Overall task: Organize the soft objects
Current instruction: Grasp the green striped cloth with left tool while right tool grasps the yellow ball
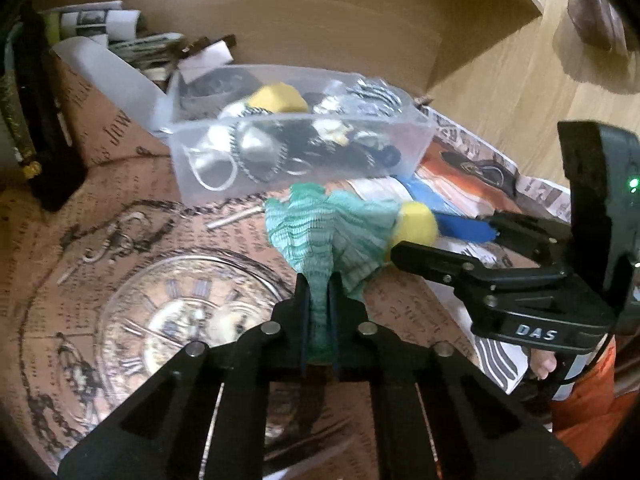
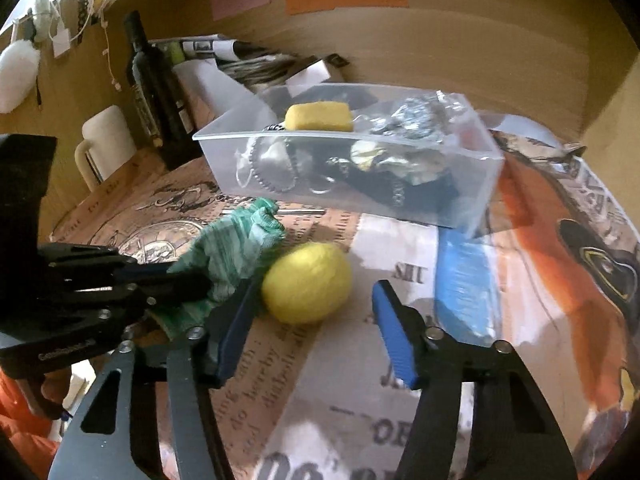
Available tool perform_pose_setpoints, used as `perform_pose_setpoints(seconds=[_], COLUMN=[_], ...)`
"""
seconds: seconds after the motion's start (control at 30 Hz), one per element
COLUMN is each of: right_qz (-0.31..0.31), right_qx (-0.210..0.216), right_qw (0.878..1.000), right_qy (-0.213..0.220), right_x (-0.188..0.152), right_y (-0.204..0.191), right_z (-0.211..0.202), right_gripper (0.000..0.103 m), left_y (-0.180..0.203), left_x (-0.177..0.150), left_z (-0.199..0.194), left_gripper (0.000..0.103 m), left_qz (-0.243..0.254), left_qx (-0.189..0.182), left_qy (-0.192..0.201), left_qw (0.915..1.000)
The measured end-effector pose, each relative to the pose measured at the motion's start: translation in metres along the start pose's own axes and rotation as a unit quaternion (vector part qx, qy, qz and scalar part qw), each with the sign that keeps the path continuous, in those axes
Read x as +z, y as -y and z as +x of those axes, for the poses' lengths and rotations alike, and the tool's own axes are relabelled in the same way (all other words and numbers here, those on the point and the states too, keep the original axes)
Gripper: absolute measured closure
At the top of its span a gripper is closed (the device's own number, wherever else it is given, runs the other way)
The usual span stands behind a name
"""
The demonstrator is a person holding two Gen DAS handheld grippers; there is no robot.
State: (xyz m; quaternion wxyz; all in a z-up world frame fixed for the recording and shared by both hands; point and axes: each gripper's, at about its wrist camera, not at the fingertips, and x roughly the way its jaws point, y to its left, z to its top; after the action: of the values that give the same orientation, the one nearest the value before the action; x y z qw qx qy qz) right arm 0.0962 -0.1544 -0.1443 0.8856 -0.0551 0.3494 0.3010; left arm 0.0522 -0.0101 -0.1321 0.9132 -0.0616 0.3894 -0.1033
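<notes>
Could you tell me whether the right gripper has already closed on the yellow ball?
No, the right gripper is open, its blue fingers spread apart with the yellow ball lying on the table just ahead of them.

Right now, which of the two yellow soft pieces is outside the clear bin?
The rounded yellow ball lies on the printed table cover between the open right gripper fingers; the blocky yellow sponge sits inside the clear bin.
</notes>
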Motion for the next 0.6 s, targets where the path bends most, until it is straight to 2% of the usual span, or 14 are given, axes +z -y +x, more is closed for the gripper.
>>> perform_pose_setpoints(seconds=[0.07, 0.27, 0.6], right_qz=[-0.001, -0.001, -0.004], right_qx=[0.005, -0.001, -0.03], right_qw=[1.0, 1.0, 0.997], right_qy=[-0.007, 0.009, 0.073], right_x=[0.002, 0.005, 0.031], right_y=[-0.001, 0.0, 0.008], right_z=[0.005, -0.002, -0.033], right_gripper=[0.06, 0.062, 0.062], left_y=[-0.006, -0.015, -0.008], left_x=[0.003, 0.014, 0.05], left_z=[-0.004, -0.014, -0.039], left_gripper=[0.097, 0.098, 0.098], left_qz=[-0.005, -0.005, 0.022], left_qx=[0.005, 0.013, 0.037], left_qy=[0.006, 0.026, 0.094], left_qw=[1.0, 0.9996, 0.9946])
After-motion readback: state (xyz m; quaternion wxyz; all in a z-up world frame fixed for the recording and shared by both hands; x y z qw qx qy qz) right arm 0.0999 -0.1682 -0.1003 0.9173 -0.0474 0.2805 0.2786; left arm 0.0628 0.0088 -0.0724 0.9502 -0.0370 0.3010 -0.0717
